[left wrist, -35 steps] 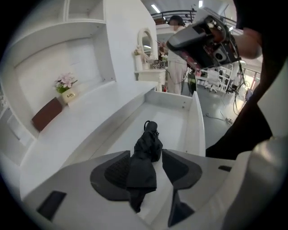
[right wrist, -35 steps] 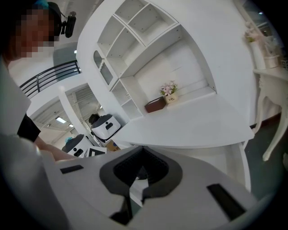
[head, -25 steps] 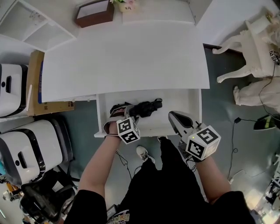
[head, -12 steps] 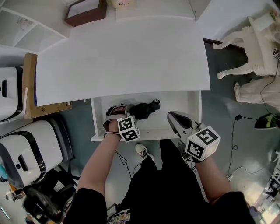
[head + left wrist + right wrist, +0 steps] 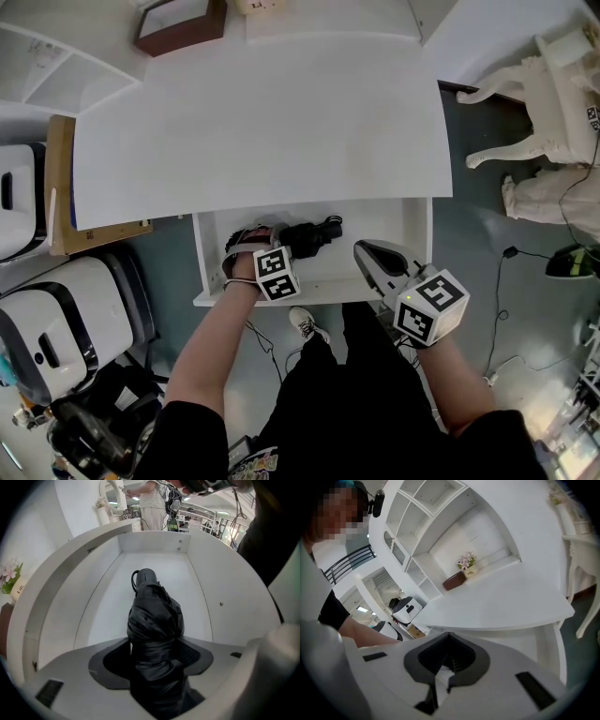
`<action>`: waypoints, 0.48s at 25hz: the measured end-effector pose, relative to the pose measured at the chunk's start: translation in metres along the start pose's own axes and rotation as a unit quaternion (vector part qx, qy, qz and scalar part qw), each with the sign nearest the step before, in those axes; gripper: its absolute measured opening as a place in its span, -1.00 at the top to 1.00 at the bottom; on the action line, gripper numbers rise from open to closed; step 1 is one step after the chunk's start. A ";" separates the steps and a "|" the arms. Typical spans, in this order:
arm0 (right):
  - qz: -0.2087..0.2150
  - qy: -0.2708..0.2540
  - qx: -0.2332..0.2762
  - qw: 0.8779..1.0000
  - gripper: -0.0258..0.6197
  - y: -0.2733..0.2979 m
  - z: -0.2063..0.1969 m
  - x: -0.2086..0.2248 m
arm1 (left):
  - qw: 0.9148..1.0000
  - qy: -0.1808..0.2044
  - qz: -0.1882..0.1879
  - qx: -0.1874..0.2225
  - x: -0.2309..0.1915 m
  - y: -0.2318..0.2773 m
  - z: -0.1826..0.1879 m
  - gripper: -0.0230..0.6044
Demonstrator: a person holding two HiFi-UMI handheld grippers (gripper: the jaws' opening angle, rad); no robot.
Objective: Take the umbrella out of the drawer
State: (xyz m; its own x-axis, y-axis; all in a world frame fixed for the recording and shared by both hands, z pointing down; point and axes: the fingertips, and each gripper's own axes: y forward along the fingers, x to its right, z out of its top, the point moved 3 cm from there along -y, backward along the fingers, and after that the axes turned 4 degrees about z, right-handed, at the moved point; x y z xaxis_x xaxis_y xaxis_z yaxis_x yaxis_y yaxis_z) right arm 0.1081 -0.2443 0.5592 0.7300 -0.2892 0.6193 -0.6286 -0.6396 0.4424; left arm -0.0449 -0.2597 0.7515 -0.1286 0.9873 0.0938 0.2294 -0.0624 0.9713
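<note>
A white desk [image 5: 281, 122] has its drawer [image 5: 412, 225] pulled open. The folded black umbrella [image 5: 314, 232] lies inside. The left gripper [image 5: 251, 246] points down with wide jaws straddling it. The right gripper [image 5: 367, 253], jaws together, hangs over the drawer's front.

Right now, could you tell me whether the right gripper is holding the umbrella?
No, the right gripper has its jaws together with nothing between them, while the umbrella lies in the drawer.
</note>
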 end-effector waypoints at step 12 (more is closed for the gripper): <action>0.011 0.000 -0.005 1.000 0.92 0.005 -0.002 -0.008 | 1.000 -0.002 -0.022 0.001 -0.001 0.001 0.002 0.08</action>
State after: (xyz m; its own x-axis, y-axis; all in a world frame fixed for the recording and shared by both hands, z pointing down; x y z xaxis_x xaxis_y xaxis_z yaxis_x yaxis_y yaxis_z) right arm 0.0988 -0.2442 0.5579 0.7157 -0.3041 0.6288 -0.6479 -0.6253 0.4351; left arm -0.0428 -0.2603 0.7518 -0.1357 0.9895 0.0500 0.2257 -0.0182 0.9740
